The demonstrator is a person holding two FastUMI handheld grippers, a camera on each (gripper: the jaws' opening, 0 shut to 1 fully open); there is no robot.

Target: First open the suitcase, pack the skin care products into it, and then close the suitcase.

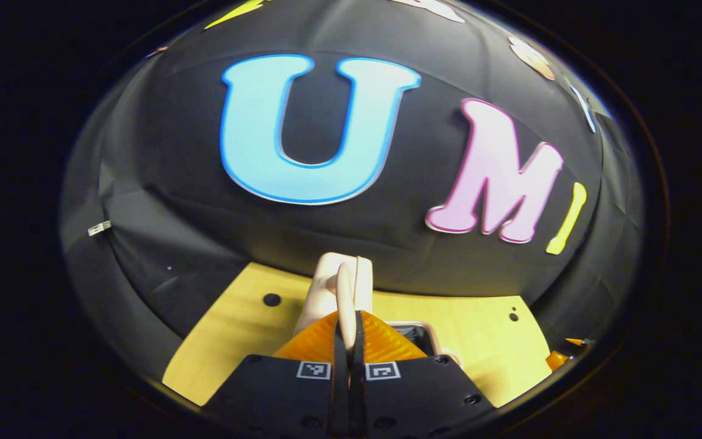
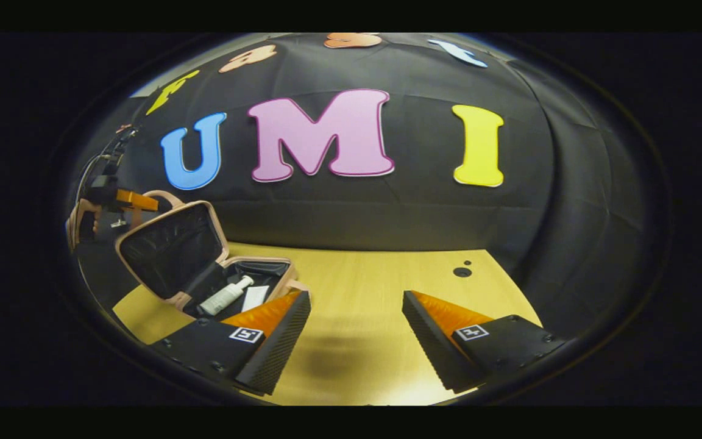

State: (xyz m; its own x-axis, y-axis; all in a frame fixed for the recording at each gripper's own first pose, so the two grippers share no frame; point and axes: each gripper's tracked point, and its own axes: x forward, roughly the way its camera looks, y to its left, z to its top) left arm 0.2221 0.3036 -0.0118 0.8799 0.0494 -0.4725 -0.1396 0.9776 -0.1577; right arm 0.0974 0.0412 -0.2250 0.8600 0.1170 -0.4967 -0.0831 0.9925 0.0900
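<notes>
**Suitcase open, lid pinched by the left hand-held gripper**

The suitcase (image 2: 205,268) is a small pale pink case with a dark lining, sitting at the left end of the yellow wooden tabletop (image 2: 363,286) as the right gripper view shows it. Its lid (image 2: 171,250) stands raised and tilted back — the base lies flat, open toward the camera. In the base lie a white bottle (image 2: 226,296) with a narrow cap, on its side, and a flat white packet (image 2: 255,297) just beside it.

The left hand-held gripper (image 1: 347,332) is clenched on the pale pink handle (image 1: 343,286) at the lid's top edge, both fingers pressed against it with almost no gap. In the right gripper view that same gripper sits at the lid's upper corner, with a hand behind it.

The right hand-held gripper (image 2: 356,332) is released — its fingers spread wide over bare tabletop, to the right of the suitcase, nothing between them.
</notes>
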